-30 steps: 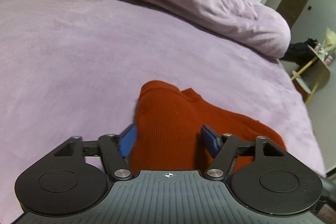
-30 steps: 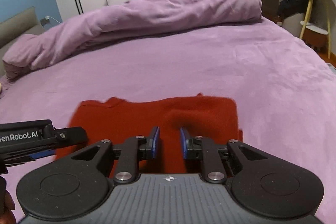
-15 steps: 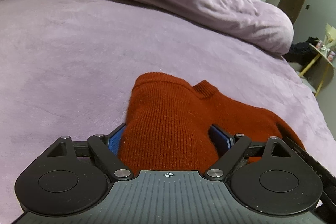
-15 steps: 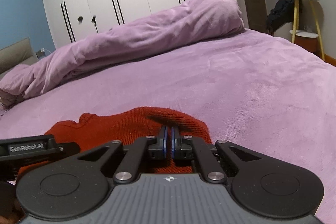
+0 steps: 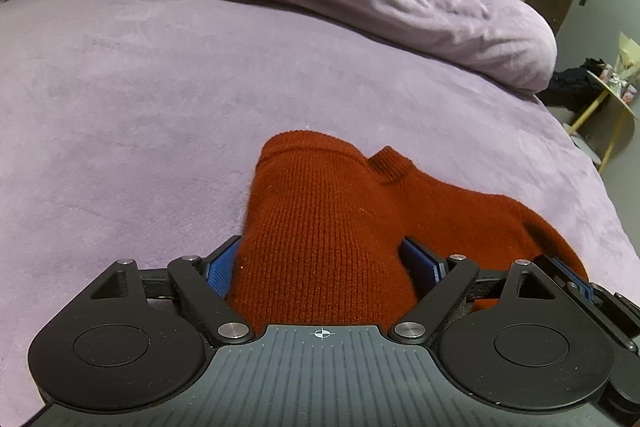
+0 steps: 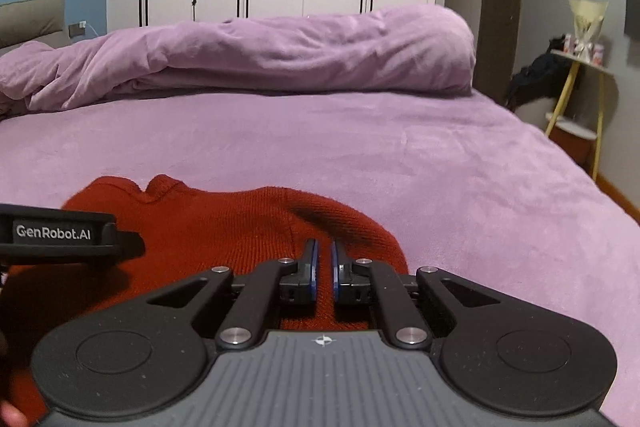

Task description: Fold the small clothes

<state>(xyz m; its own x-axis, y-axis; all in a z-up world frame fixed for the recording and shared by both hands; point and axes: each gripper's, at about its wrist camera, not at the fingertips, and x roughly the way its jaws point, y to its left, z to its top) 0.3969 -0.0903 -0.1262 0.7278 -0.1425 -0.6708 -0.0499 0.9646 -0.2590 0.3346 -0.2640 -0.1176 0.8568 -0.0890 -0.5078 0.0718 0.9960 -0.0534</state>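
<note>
Red knit garment (image 5: 336, 227) on the purple bed (image 5: 120, 99), mid-fold. Left gripper (image 5: 324, 267): its fingers have spread over the last second and now stand released, a folded hump of knit bulging between the blue pads (image 5: 219, 273) without being pinched. Right gripper (image 6: 323, 269): fingers nearly clenched — a ridge of fabric sits in the narrow gap. The garment lies bunched ahead of both pairs of fingers; the fold looks set down on the left, not yet let go on the right.
</note>
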